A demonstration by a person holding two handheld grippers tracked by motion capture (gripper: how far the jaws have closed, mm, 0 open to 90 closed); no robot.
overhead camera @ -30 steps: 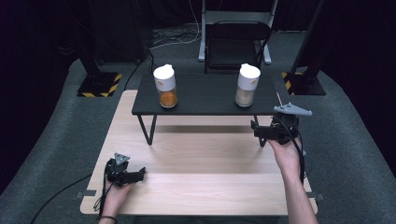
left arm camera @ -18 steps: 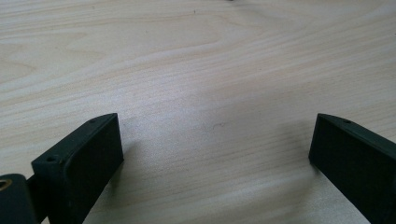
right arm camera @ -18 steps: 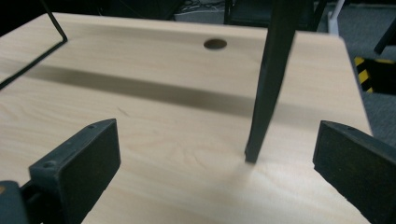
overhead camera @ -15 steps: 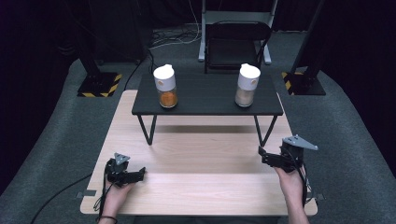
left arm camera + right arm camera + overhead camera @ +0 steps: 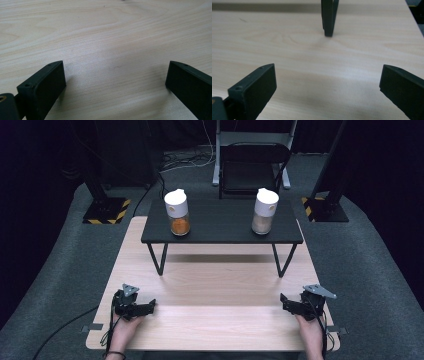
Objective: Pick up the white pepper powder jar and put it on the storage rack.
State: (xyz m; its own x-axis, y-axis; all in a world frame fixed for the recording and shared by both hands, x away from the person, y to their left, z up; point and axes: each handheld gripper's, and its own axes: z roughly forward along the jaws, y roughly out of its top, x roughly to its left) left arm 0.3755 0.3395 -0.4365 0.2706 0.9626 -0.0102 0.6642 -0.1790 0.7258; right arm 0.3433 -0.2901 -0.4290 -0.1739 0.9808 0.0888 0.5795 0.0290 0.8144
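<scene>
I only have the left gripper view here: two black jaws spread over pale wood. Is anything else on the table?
Observer: Yes. In the high view a low black shelf stands on the far half of the wooden table, with two white-capped jars on it.
Operator: What is in the jars?
Observer: The left jar holds something orange; the right jar holds something pale beige.
Operator: Where is the other gripper?
Observer: The right gripper sits near the table's front right corner, jaws wide apart with nothing between them.
Operator: And mine?
Observer: The left gripper rests near the front left edge, far from both jars.
</scene>
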